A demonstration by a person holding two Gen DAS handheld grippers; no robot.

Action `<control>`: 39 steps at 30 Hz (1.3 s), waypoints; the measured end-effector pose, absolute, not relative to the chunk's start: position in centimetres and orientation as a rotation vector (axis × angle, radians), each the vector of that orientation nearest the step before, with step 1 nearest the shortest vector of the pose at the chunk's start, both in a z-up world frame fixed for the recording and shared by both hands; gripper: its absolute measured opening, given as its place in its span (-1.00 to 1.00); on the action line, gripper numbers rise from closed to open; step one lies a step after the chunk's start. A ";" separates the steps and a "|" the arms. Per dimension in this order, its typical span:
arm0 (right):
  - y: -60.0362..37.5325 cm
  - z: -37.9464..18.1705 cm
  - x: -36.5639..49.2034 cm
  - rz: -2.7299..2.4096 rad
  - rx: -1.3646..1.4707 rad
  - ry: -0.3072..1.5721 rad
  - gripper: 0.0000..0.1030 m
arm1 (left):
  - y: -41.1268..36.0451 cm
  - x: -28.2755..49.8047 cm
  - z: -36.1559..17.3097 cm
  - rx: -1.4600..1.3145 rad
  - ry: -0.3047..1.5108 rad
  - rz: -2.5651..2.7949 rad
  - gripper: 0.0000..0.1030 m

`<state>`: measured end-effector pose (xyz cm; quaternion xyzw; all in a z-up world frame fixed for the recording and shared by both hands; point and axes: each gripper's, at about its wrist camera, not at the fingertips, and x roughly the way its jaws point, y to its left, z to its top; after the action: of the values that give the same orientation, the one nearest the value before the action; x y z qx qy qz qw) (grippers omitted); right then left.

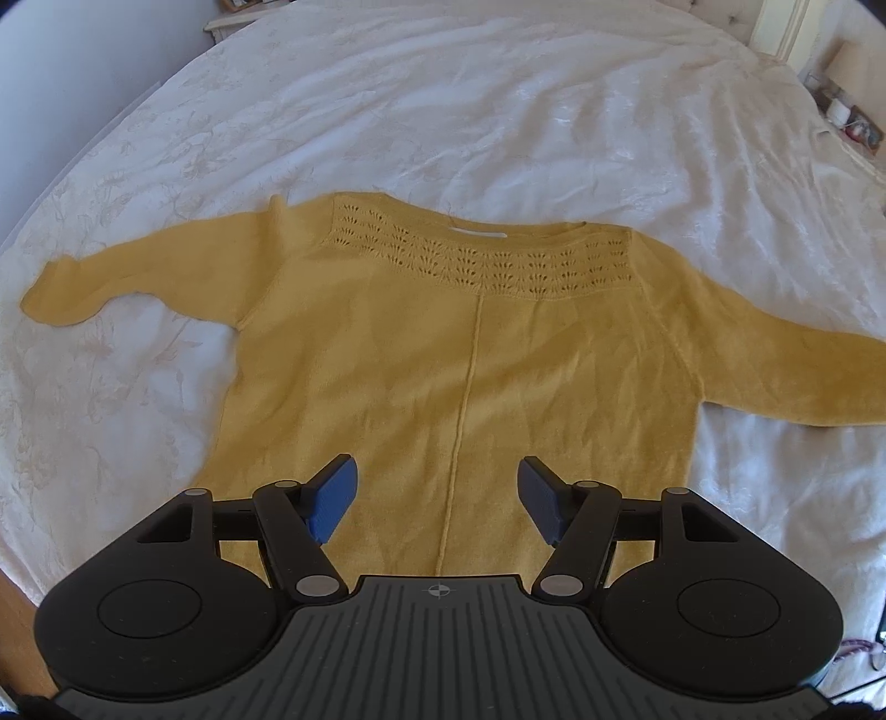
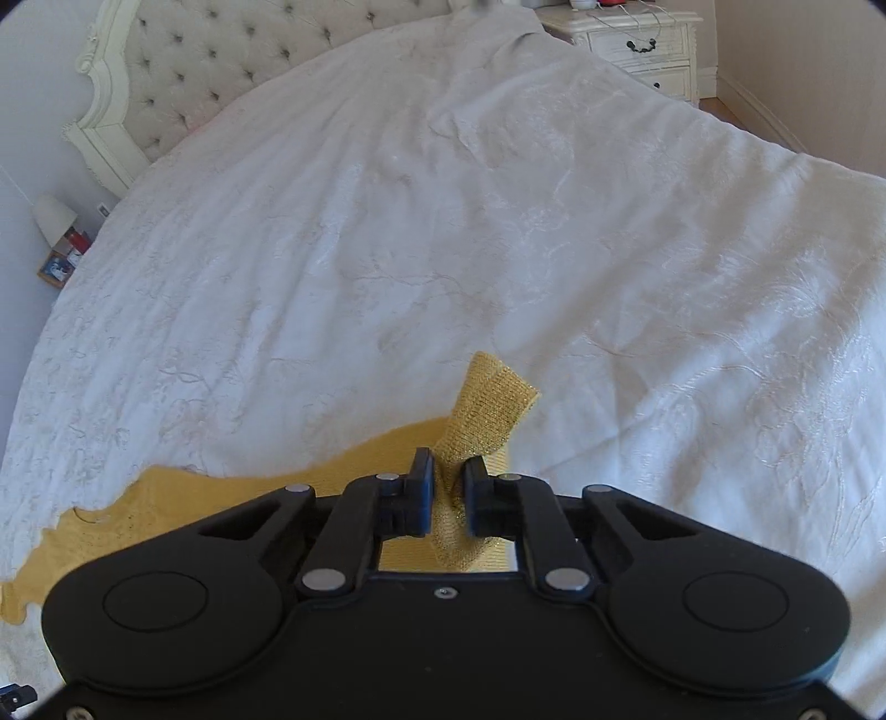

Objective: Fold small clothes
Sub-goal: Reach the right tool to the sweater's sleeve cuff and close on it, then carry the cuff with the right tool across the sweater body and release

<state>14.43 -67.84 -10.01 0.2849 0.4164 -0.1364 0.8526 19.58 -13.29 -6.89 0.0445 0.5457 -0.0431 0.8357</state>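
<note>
Mustard-yellow sweater (image 1: 443,376), lacy openwork yoke; white floral-embossed bedspread (image 1: 498,111).

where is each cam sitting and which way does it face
Left wrist: rides on the left gripper, angled down over the yellow sweater spread on the white bedspread; its open blue-padded fingers show.
Right wrist: rides on the right gripper, facing down and across the bed toward the tufted headboard and nightstand; its jaws are pinched on a sleeve cuff.
Shared: the same sweater and bedspread.
</note>
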 end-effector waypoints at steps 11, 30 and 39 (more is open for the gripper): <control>-51.5 -3.7 22.9 -0.019 0.642 0.756 -0.65 | -5.4 22.0 -8.4 0.099 1.147 -0.116 0.22; -19.4 -12.5 35.6 0.345 0.484 0.978 -0.65 | 7.7 27.0 -11.0 0.113 1.187 -0.040 0.22; -15.5 -16.0 34.9 0.405 0.470 1.000 -0.45 | 8.2 28.0 -12.0 0.104 1.207 -0.039 0.22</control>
<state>34.92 -15.45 -16.01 0.2218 0.4716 0.1908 0.8319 27.98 8.20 -12.03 0.0486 0.5673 -0.0185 0.8219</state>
